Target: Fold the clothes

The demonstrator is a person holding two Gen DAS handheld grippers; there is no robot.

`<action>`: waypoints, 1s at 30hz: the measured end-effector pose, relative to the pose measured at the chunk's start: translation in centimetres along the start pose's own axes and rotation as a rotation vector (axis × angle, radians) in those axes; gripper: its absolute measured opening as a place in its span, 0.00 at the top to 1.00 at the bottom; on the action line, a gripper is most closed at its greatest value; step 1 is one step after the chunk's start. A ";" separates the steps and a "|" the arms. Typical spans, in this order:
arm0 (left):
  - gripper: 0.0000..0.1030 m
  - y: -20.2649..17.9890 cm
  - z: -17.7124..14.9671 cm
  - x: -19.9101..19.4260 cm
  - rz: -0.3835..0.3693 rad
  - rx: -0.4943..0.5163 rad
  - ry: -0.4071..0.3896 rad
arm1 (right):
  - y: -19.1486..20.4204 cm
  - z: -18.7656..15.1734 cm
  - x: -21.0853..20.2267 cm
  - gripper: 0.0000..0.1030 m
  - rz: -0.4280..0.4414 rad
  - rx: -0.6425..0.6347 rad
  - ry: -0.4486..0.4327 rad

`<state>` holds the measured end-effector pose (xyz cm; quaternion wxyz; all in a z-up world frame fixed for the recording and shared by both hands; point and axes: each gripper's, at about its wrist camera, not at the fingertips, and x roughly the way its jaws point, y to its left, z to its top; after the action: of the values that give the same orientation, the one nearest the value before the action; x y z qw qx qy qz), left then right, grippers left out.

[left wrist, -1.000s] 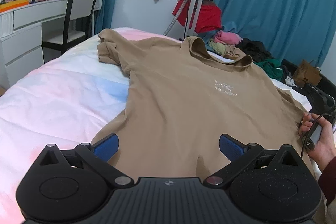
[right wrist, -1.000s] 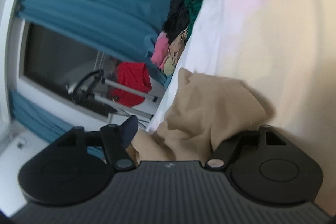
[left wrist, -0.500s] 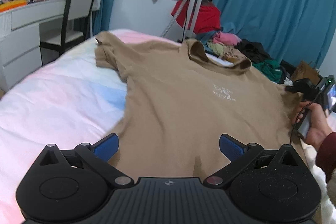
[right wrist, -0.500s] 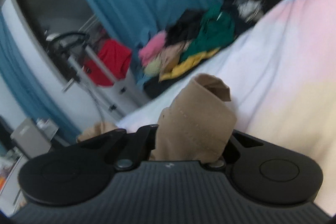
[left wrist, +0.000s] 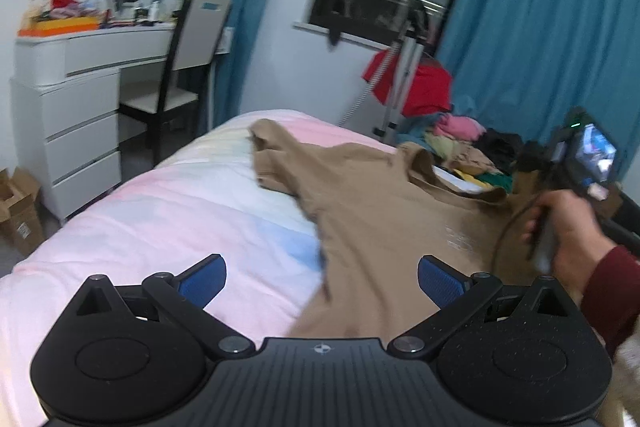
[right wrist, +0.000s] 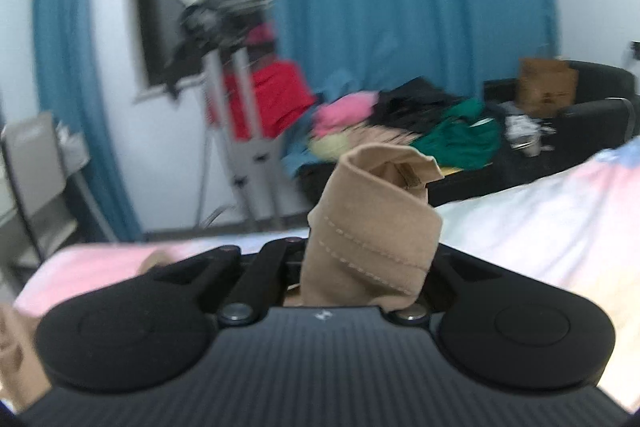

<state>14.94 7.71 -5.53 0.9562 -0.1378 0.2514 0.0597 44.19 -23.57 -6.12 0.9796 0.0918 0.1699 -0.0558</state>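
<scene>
A tan T-shirt (left wrist: 384, 223) lies spread over the bed (left wrist: 168, 227), whose pastel cover shows pink, blue and white. One sleeve reaches toward the far left corner of the bed; the collar lies near the far edge.

The left hand-held gripper (left wrist: 322, 277) hovers above the near hem of the shirt, its blue-padded fingers (left wrist: 202, 279) standing wide apart with nothing pinched between them.

The right hand-held gripper (right wrist: 360, 267) has its jaws together, clamped on a bunched fold of the shirt's stitched edge, which stands up in front of its camera. In the left wrist view a person's hand (left wrist: 568, 227) in a dark red sleeve grips that tool's handle at the right side of the shirt.

Past the far edge of the bed sits a pile of clothes (right wrist: 400, 123), pink, green, black and yellow. A cardboard box (right wrist: 546, 87) stands farther right; what it holds cannot be told. A white desk (left wrist: 92, 43) with drawers and a chair (left wrist: 188, 55) stand at the left wall.
</scene>
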 end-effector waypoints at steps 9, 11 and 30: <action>0.00 0.6 0.2 1.8 0.041 0.009 0.018 | 5.8 -5.3 3.9 0.22 0.209 -0.021 0.186; 0.00 0.0 -0.1 2.5 0.040 0.035 0.028 | 5.3 -5.1 3.0 0.19 0.258 -0.006 0.179; 0.00 -3.7 -2.5 -2.3 -0.091 0.162 0.003 | -4.3 -3.2 -27.0 0.19 0.336 0.116 -0.005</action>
<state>12.50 3.31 -5.60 0.9655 -0.0712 0.2505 -0.0046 17.24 -25.04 -0.52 0.9686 0.1750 0.1462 0.0989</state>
